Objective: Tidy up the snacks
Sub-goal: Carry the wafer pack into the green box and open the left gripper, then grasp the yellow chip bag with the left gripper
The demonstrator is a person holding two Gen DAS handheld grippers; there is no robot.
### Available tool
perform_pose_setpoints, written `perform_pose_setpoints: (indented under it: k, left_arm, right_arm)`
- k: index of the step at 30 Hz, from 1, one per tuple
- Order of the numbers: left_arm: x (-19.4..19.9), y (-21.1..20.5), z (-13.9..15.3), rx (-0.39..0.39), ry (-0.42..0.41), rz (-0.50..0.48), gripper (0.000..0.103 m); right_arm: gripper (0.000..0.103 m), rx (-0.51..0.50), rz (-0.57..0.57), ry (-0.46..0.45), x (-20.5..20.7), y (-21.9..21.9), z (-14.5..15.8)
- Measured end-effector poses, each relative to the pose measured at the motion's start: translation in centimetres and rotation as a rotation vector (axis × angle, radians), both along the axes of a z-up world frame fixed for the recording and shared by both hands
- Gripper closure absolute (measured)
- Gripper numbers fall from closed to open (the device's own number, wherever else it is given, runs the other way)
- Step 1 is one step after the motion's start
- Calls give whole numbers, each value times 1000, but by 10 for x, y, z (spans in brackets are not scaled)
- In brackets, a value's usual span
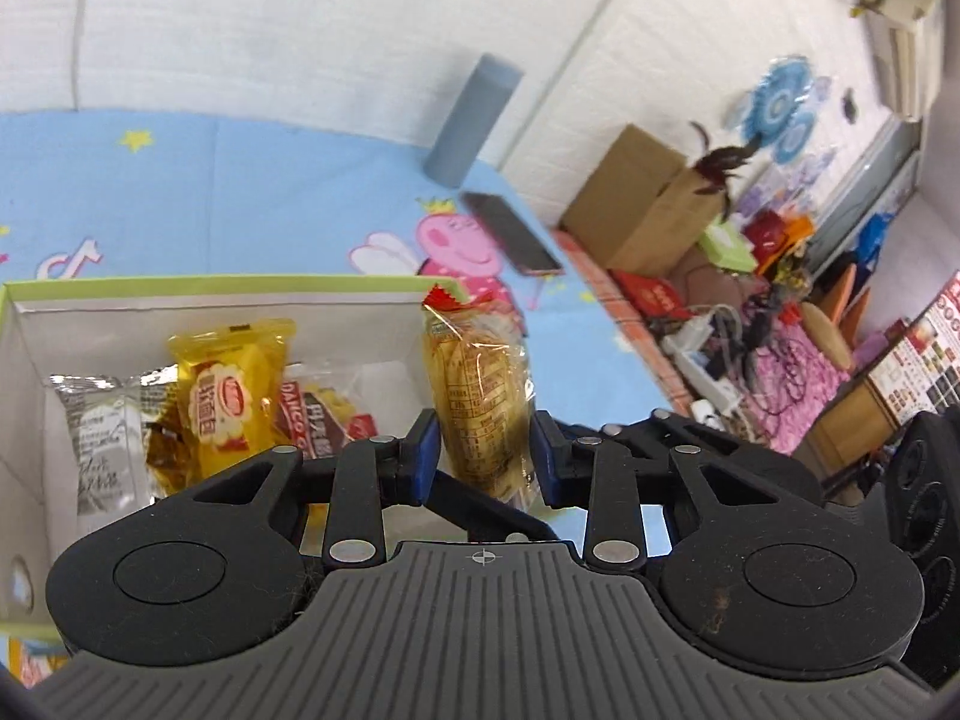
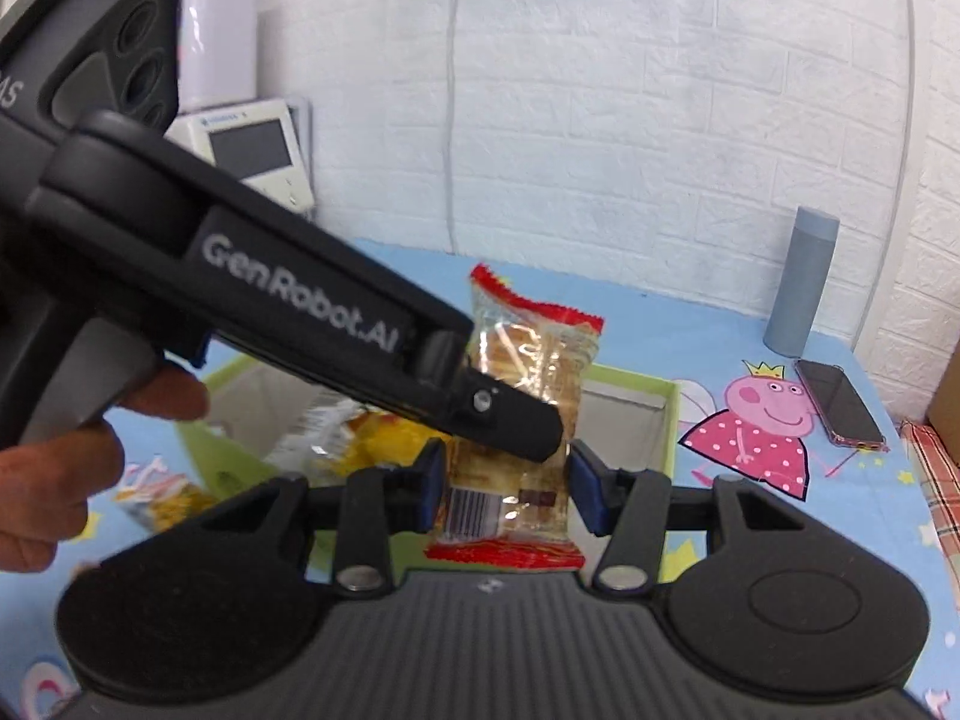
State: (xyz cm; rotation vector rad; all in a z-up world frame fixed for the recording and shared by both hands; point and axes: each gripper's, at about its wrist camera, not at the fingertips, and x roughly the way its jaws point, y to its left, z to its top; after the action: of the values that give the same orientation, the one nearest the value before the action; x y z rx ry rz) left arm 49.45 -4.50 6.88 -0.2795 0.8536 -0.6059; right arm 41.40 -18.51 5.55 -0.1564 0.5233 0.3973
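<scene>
Left gripper point(image 1: 485, 456) jaws are clamping a clear-wrapped cracker packet point(image 1: 477, 396), holding it upright above the right edge of the green-rimmed box point(image 1: 228, 288). Right gripper point(image 2: 507, 489) jaws are sitting parted either side of the packet's lower half, pads just beside the wrapper, not visibly squeezing. Box is holding several other snack packs point(image 1: 231, 402). Phone point(image 2: 840, 405) and grey bottle point(image 2: 801, 282) are lying at the desk's point(image 2: 750, 546) far right.

Black grippers, blue fingers point(image 1: 427, 456), white "GenRobot.AI" lettering point(image 2: 300, 300).
</scene>
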Motion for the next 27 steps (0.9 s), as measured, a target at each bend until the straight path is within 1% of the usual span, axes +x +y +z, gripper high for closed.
perform_pose_setpoints:
  k: [2,3,4,5,6,7,8,9,11,13,14,15,16,19,22,24,27]
  left_arm:
    - [17,-4,-13,12,19,-4,89]
    - [23,-6,-17,14,21,-4,87]
    - [27,-6,-18,15,12,-4,82]
    - [29,-6,-18,19,3,-2,67]
    - [25,-4,-16,23,-17,8,59]
    - [20,-2,-13,21,-45,15,47]
    - [12,1,-9,21,-75,19,44]
    - [3,3,-6,19,-93,19,42]
    - [-15,8,-2,2,-103,13,40]
    - [-36,11,0,-24,-109,-1,36]
    - [-45,12,-1,-31,-108,-8,33]
    - [-57,10,-2,-32,-103,-17,33]
    - [-68,8,-4,-31,-100,-28,33]
    - [-103,-2,-14,-25,-84,-68,33]
    - [-138,-14,-30,-29,-58,-113,33]
    - [-156,-23,-42,-43,-24,-141,33]
    - [-172,-41,-57,-62,32,-185,33]
  right_arm:
    - [40,-18,-5,18,15,-1,-9]
    - [29,-27,-10,15,21,-2,-12]
    - [14,-30,-15,6,22,-4,-14]
    - [9,-28,-25,-7,23,-7,-14]
    - [10,-23,-33,-24,20,-11,-12]
    - [10,-15,-34,-32,16,-15,-10]
    - [10,-6,-30,-40,7,-19,-7]
    - [10,-3,-26,-54,-2,-23,-5]
    - [9,-8,-42,-81,-23,-33,-4]
    - [9,5,-57,-86,-46,-45,-6]
    - [9,20,-63,-76,-56,-52,-8]
    - [2,32,-70,-60,-68,-58,-10]
    - [0,47,-74,-42,-78,-65,-15]
    - [0,83,-126,-21,-115,-82,-25]
    - [0,137,-172,0,-146,-97,-37]
    - [0,170,-210,17,-168,-106,-46]
    - [0,206,-262,43,-195,-114,-61]
